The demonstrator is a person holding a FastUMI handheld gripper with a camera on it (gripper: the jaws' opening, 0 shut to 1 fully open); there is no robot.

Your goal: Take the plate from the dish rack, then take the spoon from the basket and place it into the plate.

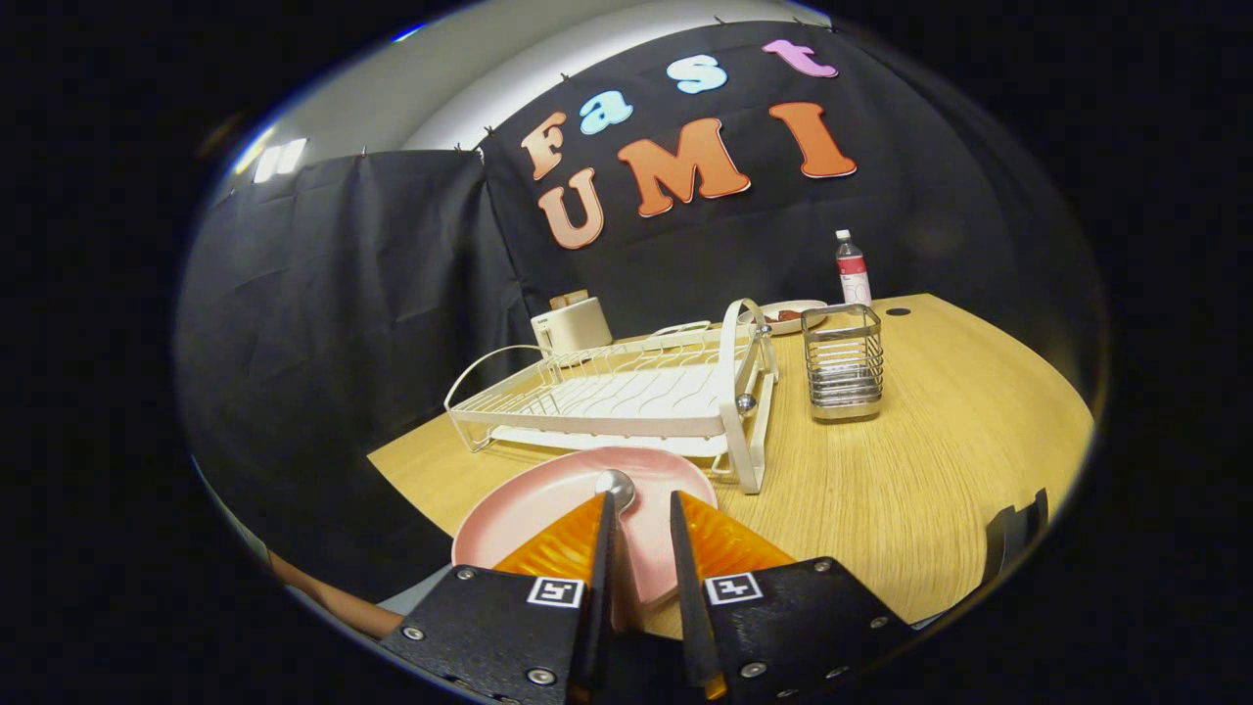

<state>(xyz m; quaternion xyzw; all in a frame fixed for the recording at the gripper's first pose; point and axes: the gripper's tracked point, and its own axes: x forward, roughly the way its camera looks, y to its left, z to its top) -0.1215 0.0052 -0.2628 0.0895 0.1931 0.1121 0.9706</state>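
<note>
A pink plate lies flat on the wooden table, just in front of the white dish rack. My gripper hovers over the plate, its fingers a narrow gap apart with the plate showing between them. The metal spoon has its bowl at the tip of the left finger, over the plate's middle. Its handle runs back along that finger's inner side and is mostly hidden. The right finger stands clear of the spoon. The wire basket stands right of the rack.
A cream toaster stands behind the rack. A second plate with food and a bottle sit at the table's far side. A person's arm shows beside my left finger, off the table's near corner.
</note>
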